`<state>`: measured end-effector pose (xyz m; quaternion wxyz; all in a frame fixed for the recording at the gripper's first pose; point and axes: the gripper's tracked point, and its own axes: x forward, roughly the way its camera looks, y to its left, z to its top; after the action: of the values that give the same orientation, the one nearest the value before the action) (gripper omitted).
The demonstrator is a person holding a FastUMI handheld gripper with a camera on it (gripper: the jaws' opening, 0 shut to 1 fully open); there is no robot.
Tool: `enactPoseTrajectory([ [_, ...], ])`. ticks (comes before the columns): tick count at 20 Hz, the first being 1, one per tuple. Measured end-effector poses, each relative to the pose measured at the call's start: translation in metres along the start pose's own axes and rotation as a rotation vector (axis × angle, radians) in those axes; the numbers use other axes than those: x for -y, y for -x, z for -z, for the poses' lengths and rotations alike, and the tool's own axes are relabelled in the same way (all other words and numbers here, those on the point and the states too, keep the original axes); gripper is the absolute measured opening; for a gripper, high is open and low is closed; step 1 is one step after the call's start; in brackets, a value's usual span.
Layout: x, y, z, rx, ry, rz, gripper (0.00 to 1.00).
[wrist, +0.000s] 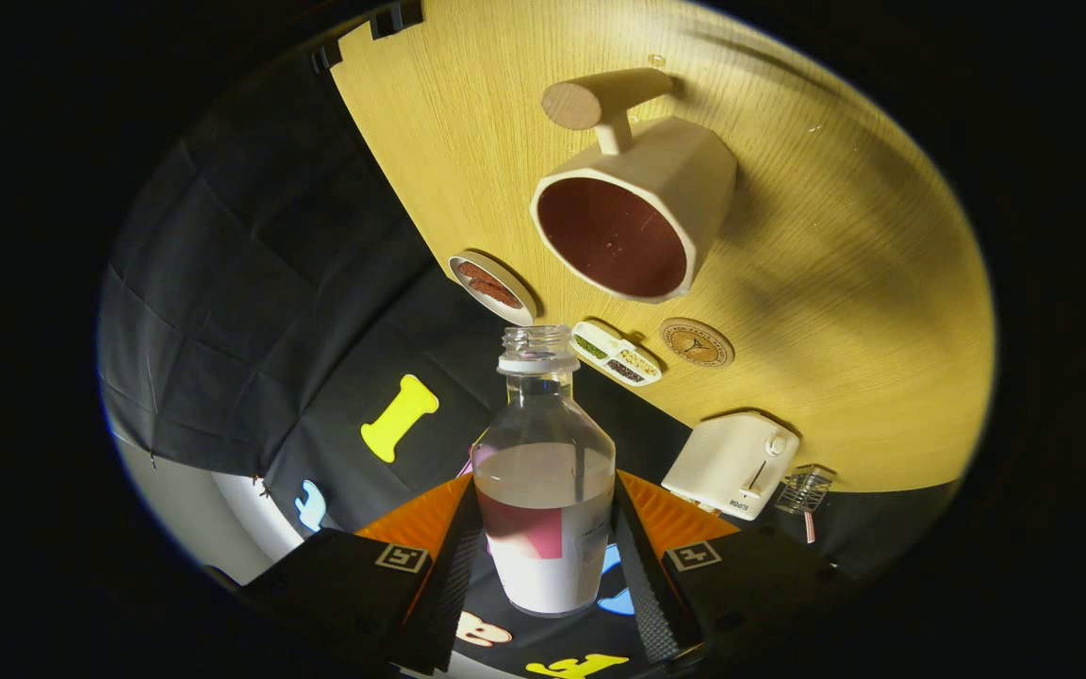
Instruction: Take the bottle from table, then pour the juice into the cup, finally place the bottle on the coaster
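My gripper [543, 556] is shut on the clear bottle [543, 490], both fingers pressing on its labelled lower body. The whole view is rolled over, so the wooden table [845, 311] slants across the upper side. The bottle's open neck [536, 349] points toward the white cup [642, 222], whose dark red inside faces me just beyond the neck. Pale liquid fills roughly the bottle's lower half. No stream leaves the neck. The round wooden coaster [697, 343] lies flat on the table beyond the bottle, beside the cup.
A wooden-handled stand [604, 99] sits behind the cup. A small round dish [492, 286] and a divided snack tray [615, 355] lie near the coaster. A white toaster [732, 465] and a small wire rack [804, 490] stand at the table's edge.
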<state>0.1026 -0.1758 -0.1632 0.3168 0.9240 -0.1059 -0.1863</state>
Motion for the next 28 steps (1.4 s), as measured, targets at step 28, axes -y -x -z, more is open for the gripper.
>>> enactPoseTrajectory([
  [28, 0.056, -0.009, -0.015, -0.015, 0.770, 0.104, 0.76],
])
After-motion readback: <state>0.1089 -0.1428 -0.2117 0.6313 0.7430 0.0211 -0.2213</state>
